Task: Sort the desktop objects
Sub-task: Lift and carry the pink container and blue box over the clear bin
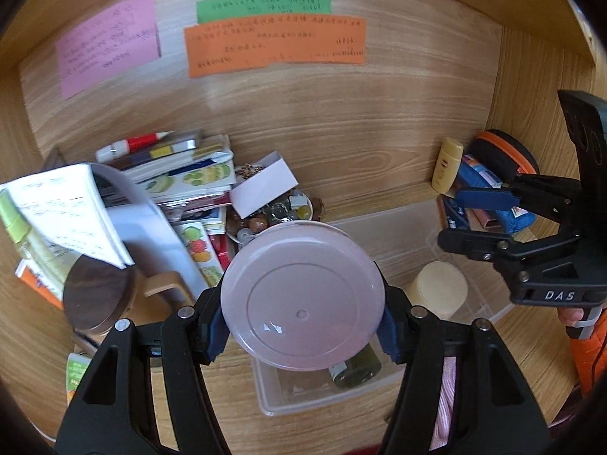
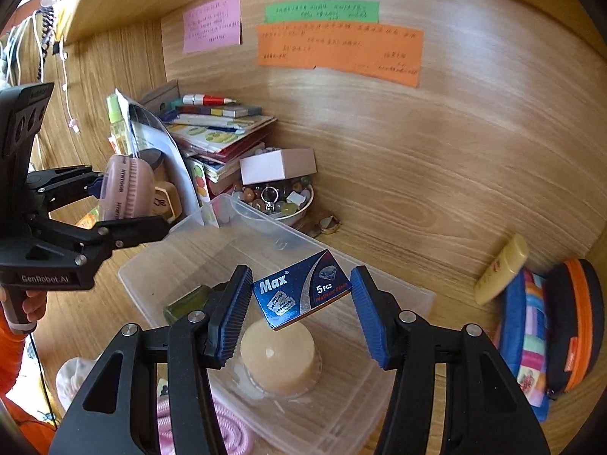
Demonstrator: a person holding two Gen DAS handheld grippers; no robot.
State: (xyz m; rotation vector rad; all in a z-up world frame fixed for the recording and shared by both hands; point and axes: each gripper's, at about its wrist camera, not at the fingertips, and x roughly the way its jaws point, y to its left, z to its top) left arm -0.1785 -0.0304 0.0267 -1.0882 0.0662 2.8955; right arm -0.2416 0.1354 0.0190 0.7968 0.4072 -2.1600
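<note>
My left gripper (image 1: 302,335) is shut on a round pale pink jar (image 1: 303,295), whose flat end faces the camera. In the right wrist view the same jar (image 2: 127,185) sits on its side between the left gripper's fingers (image 2: 121,204) at the left. My right gripper (image 2: 301,284) is shut on a small dark blue "Max" blade box (image 2: 292,295), tilted, with its ends against both blue pads. It hangs over a clear plastic bin (image 2: 265,235) that holds a cream dome-shaped lump (image 2: 279,356) and a green bottle (image 2: 189,301). My right gripper (image 1: 478,220) also shows at the right of the left wrist view.
A pile of books and papers (image 2: 224,132) fills the back left corner, with a white box (image 2: 277,165) and a bowl of beads (image 2: 288,204) beside it. A yellow tube (image 2: 500,269), a striped pouch (image 2: 531,333) and an orange-trimmed case (image 2: 576,326) stand at right. A wooden-lidded jar (image 1: 98,295) is near left.
</note>
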